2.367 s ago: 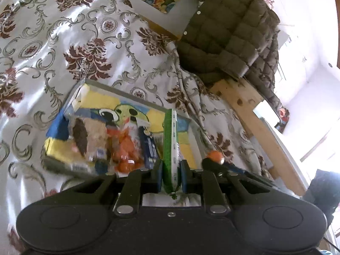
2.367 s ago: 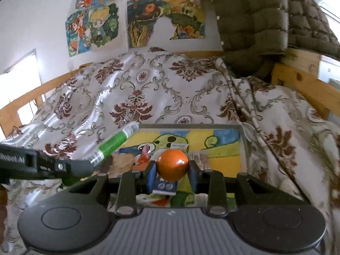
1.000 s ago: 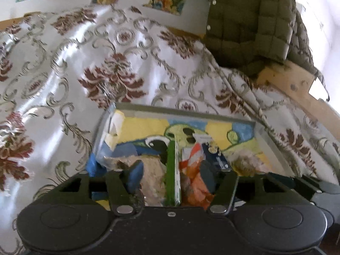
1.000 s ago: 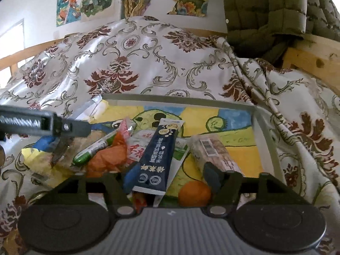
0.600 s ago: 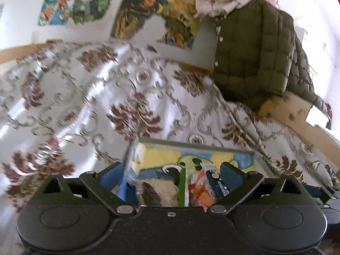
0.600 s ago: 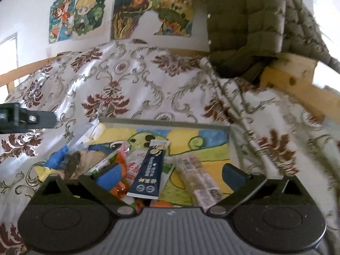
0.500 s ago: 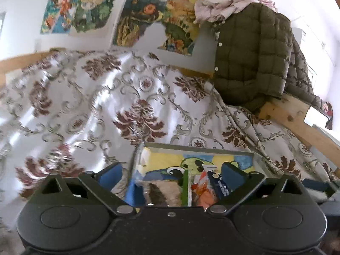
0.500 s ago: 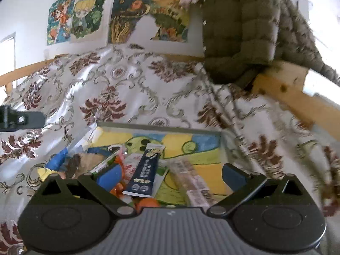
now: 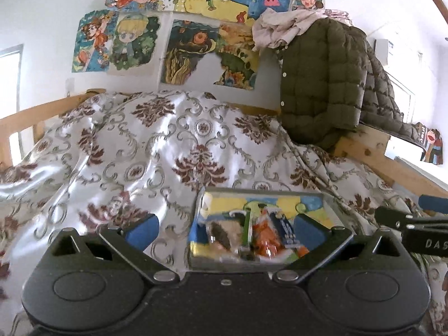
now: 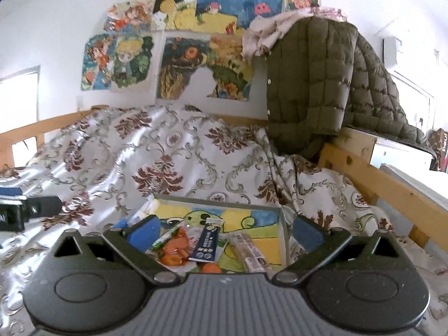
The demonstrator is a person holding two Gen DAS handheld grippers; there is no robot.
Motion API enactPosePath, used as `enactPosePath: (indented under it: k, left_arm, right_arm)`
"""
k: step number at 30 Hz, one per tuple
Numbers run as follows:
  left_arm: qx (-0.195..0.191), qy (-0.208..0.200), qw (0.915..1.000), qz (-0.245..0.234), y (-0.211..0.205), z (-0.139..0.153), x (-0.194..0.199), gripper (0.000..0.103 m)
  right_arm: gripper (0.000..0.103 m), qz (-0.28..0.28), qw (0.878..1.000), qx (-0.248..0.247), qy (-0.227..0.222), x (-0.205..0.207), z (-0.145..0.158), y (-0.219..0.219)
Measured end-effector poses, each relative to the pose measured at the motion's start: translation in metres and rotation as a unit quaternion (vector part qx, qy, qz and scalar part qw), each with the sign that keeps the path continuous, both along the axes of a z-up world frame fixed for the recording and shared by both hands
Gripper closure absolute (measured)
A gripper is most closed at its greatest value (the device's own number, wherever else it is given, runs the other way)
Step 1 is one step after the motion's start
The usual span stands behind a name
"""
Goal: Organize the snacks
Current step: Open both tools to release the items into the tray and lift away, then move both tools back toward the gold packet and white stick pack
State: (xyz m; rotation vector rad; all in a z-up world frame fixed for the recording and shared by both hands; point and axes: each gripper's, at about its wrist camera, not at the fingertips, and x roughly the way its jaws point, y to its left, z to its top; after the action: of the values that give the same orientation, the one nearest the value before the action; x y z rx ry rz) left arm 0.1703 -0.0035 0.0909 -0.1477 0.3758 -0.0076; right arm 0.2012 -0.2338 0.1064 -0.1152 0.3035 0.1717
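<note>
A shallow tray [image 9: 260, 191] with a cartoon print lies on the bed and holds the snacks. In it are a green stick [image 9: 247, 228], an orange packet [image 9: 266, 238], a dark blue stick pack [image 10: 206, 240], a clear wrapped bar [image 10: 249, 247] and an orange ball [image 10: 211, 268]. The tray also shows in the right wrist view [image 10: 282, 224]. My left gripper [image 9: 224, 231] is open and empty, held back above the tray's near edge. My right gripper [image 10: 224, 231] is open and empty, also above the near edge.
The bed is covered by a white and maroon patterned cloth [image 9: 156, 151]. A wooden bed rail [image 10: 392, 184] runs along the right with an olive quilted jacket [image 10: 316, 84] hung over it. Posters [image 9: 196, 28] cover the wall behind.
Both grippers let go of their snacks, the green stick and the orange ball, into the tray, opened wide, and pulled back and up away from it.
</note>
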Motion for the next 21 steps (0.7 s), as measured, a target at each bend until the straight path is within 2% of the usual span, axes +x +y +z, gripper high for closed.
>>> enactPosePath:
  k: [10,15,21]
  left_arm:
    - [0.024,-0.002,0.9996,0.015,-0.001,-0.019,-0.062,0.001]
    - [0.027,0.017,0.9991,0.028,0.004,-0.032,-0.084,0.001]
    - [0.013,0.042,0.9985,0.033,0.009,-0.044,-0.104,0.001]
  right_arm:
    - [0.0,-0.032,0.999,0.031,0.008,-0.059,-0.02,0.0]
    - [0.0,-0.037,0.998,0.042,0.014,-0.08,-0.034,0.0]
    - [0.0,-0.034,0.998,0.047,0.021,-0.099,-0.046,0.001]
